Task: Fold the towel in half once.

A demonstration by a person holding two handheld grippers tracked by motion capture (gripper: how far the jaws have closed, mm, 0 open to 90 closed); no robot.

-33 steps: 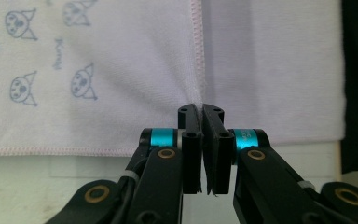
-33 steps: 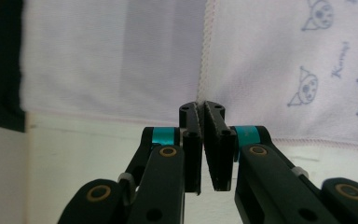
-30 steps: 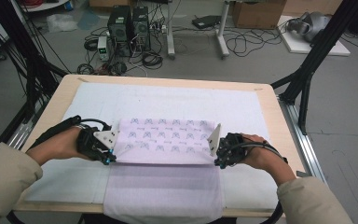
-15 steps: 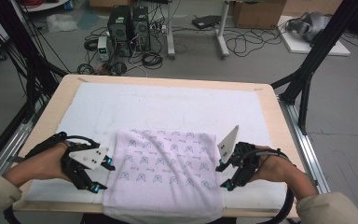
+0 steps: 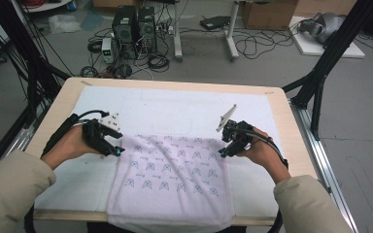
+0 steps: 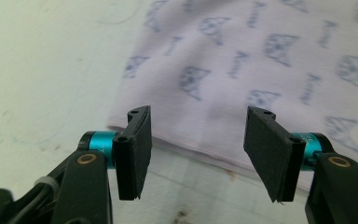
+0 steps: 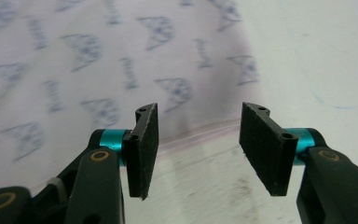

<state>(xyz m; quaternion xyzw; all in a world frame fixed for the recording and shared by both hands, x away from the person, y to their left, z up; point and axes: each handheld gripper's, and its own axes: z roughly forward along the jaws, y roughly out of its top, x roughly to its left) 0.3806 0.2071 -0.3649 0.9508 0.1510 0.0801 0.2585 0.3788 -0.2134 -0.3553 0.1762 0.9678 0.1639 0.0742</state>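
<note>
Both tools are down at the far corners of the cloth [image 5: 172,182] now, a pale lilac piece printed with small blue motifs, lying flat on the white mat [image 5: 175,109] that covers the counter [image 5: 284,126], its near edge draping over the front. The left tool [image 5: 118,151] sits right at the far left corner, and in the left gripper view its jaws stand wide apart with nothing between them, the hemmed edge of the cloth running just beyond the pads [image 6: 135,149]. Same story on the other side: the right tool [image 5: 222,154] hovers at the far right corner, jaws spread, holding nothing, the hem crossing the gap ahead of its pads [image 7: 144,144]. The risk here, as I read it, is a shallow bite: close on just the hem's lip and the fabric could slip free on the lift. Come down too low and the pads may pinch the mat along with the cloth. And if one side catches while the other misses, the cloth would skew and bunch.
</note>
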